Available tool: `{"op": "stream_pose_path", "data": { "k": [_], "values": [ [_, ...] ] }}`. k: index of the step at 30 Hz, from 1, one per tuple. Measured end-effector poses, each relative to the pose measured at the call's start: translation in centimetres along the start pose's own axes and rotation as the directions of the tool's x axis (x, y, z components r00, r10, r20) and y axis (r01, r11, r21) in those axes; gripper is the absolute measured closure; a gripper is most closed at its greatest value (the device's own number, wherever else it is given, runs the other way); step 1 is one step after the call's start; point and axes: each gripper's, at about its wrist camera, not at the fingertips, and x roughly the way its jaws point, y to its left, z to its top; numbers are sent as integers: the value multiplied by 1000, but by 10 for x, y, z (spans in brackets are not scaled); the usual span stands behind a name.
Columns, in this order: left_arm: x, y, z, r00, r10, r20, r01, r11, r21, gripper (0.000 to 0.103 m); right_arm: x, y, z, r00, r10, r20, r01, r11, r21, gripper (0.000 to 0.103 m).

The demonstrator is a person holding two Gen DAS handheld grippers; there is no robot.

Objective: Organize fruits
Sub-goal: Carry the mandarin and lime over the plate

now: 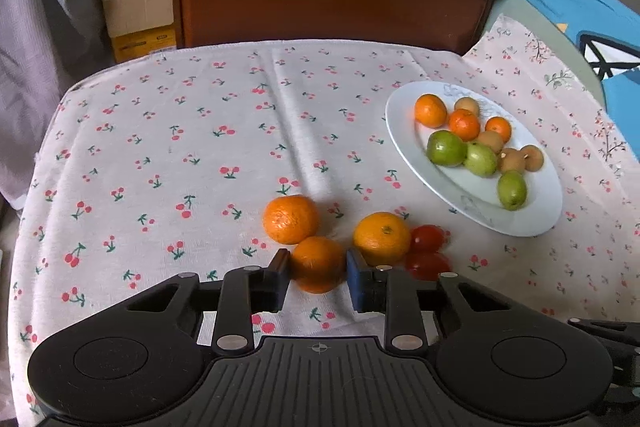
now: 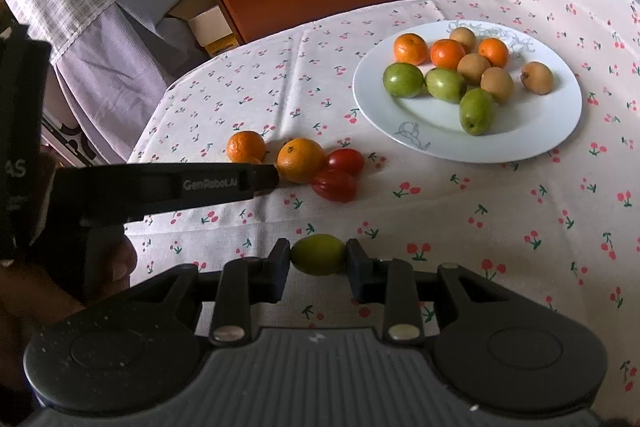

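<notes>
Clenching a dimpled orange mandarin (image 1: 318, 264) low in the left wrist view, the left tongs (image 1: 318, 281) press it between their pads; two more mandarins (image 1: 291, 219) crowd close, and two glossy red tomatoes (image 1: 427, 250) lie right of them. At right, a smooth white oval plate (image 1: 532, 219) carries mandarins, green fruit and brown round ones on the cherry-print cloth (image 1: 160, 147) covering the bench

In the right wrist view, the right tongs (image 2: 318, 265) grip a smooth yellow-green oval fruit (image 2: 318, 254) at lower centre; the left tool's black finger crosses from the left edge, hiding part of the loose cluster
</notes>
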Motion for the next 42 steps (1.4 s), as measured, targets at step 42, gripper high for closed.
{"op": "stream_pose_path", "data": {
  "k": [42],
  "values": [
    [-18, -62, 46, 967, -231, 105, 227, 973, 43, 76, -62, -111, 84, 983, -108, 147, 47, 929, 368, 73]
  ]
}}
